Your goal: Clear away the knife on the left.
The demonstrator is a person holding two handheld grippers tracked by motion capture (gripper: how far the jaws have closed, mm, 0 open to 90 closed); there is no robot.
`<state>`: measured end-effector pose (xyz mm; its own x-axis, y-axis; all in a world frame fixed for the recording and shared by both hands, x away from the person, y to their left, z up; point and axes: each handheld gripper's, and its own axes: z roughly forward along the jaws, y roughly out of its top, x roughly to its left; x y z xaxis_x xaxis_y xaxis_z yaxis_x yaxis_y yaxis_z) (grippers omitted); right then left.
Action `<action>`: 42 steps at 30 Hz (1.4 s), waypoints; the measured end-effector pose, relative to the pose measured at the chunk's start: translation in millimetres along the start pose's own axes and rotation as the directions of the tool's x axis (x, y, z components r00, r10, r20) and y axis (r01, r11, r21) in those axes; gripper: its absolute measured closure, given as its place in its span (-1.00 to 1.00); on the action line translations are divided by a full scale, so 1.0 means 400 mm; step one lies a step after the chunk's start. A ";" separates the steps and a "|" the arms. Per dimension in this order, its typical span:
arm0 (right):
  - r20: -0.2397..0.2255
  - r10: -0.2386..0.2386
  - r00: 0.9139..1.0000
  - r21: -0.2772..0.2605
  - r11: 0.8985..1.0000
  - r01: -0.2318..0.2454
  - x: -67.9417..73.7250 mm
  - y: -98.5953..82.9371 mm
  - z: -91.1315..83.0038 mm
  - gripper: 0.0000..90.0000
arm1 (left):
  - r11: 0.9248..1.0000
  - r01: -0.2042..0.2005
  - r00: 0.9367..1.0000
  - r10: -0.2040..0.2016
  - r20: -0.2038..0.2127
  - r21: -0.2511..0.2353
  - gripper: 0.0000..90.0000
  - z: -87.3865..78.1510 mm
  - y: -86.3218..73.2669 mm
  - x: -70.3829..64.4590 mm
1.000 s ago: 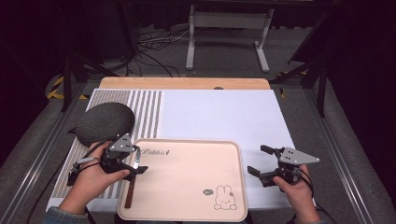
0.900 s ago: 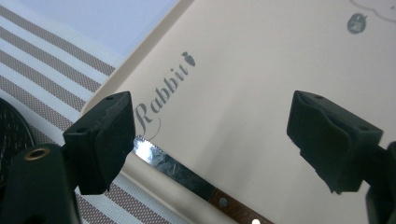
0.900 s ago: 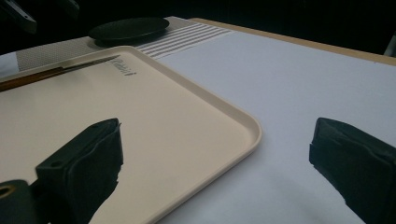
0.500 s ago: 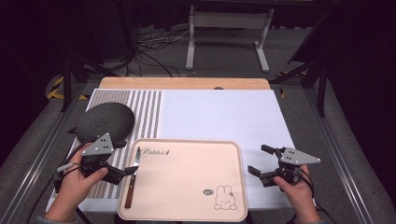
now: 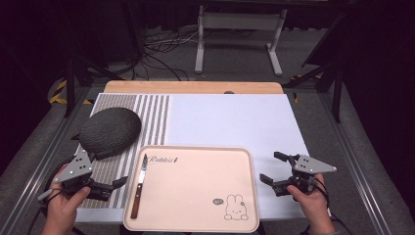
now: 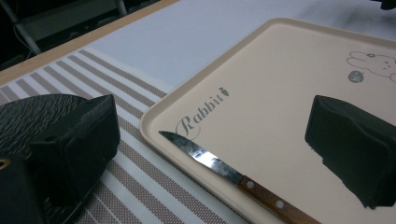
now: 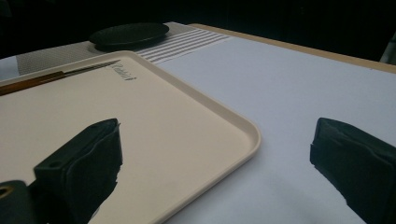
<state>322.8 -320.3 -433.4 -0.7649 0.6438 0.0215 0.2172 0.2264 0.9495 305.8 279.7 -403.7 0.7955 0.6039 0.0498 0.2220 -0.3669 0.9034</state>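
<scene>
The left tongs (image 5: 108, 187) hover low over the brown-and-white striped placemat (image 5: 128, 128) at the near left corner of the desk (image 5: 235, 117), their jaws spread wide and holding nothing. Just to their right lies a pale peach rectangular plastic tray (image 5: 195, 191) printed with "Rabbit" and a small rabbit drawing, and along its left edge rests a small knife with a steel blade and riveted wooden handle (image 5: 138, 187) — blade tip pointing away from the person, handle nearest. In the left gripper view the knife (image 6: 233, 173) lies between the two jaws, touched by neither. Beyond the left tongs sits a dark, textured oval mat (image 5: 110, 130) (its material is hard to tell). The right tongs (image 5: 277, 169) hang over the white desk surface just right of the tray — jaws likewise wide apart and empty, one over the tray's corner (image 7: 243, 128) in the right gripper view.
</scene>
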 end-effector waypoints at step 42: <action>0.031 0.004 1.000 0.004 1.000 -0.005 -0.013 -0.036 0.002 -0.95 | 0.991 0.117 0.992 -0.119 -0.040 -0.058 -0.94 -0.012 -0.188 0.049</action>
<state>324.1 -326.1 -447.3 -0.7448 0.6671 0.0160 0.2233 0.2266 0.9481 302.2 322.4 -468.5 0.7402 0.6711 -0.0410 0.2799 -0.2521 0.9263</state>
